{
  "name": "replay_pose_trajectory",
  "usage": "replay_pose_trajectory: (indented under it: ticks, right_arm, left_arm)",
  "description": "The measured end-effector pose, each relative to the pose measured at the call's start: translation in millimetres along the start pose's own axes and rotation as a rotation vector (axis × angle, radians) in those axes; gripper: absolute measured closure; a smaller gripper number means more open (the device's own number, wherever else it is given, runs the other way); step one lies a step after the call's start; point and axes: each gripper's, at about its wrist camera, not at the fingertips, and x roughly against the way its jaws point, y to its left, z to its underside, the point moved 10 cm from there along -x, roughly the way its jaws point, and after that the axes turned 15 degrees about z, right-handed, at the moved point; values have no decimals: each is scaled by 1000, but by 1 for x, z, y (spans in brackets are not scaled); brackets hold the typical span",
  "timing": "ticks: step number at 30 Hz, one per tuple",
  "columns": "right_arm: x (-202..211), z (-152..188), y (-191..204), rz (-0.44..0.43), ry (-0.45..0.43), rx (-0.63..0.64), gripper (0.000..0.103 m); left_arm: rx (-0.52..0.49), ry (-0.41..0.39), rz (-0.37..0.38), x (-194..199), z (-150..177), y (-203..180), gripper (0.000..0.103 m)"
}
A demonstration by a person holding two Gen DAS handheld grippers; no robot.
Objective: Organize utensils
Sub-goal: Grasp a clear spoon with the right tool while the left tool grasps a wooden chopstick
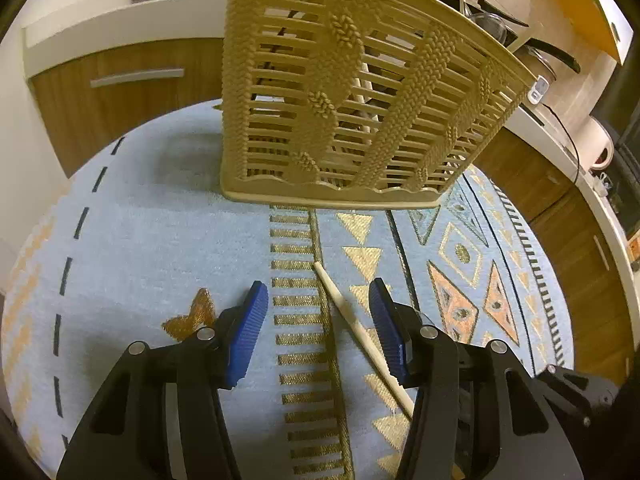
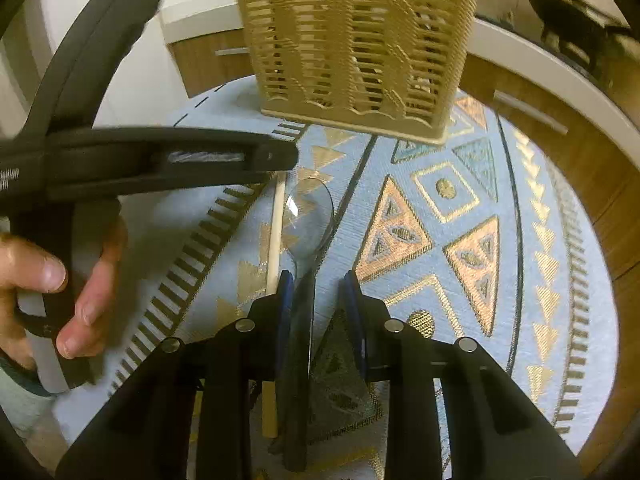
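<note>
A tan slatted utensil basket (image 1: pixel 340 92) stands on the patterned rug ahead of both grippers; it also shows in the right wrist view (image 2: pixel 356 44), with several utensils dimly visible inside. My left gripper (image 1: pixel 320 308) is open, and a pale wooden chopstick (image 1: pixel 360 332) lies on the rug between its blue pads, close to the right pad. My right gripper (image 2: pixel 318 284) is open around the dark handle of a clear plastic spoon (image 2: pixel 308 216), which lies on the rug with its bowl pointing toward the basket. The chopstick (image 2: pixel 275 240) lies just left of the spoon.
The left hand-held gripper body (image 2: pixel 152 160) and the person's hand (image 2: pixel 60 292) cross the left of the right wrist view. Wooden cabinets (image 1: pixel 120 92) with a white counter ring the round rug (image 1: pixel 160 240). Pans (image 1: pixel 532 40) and a kettle (image 1: pixel 600 144) sit on the counter.
</note>
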Motion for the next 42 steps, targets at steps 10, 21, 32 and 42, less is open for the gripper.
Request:
replay_pose_trajectory:
  ticks: [10,21,32,42]
  right_arm:
    - [12,15,15,32,-19,45,93]
    - [23,36,-33,69,24,-132,93]
    - [24,34,-52,55,40,-159,93]
    - [16,34,-58,19,87,-211,93]
  left_arm:
    - [-50,-4,-59,-9,-2,-13,57]
    - [-129,30,-110,-16,10,-28,60]
    - [-227,74,-174,-27,15,-46,98]
    - [-223,110,-22,3,35,-41,99]
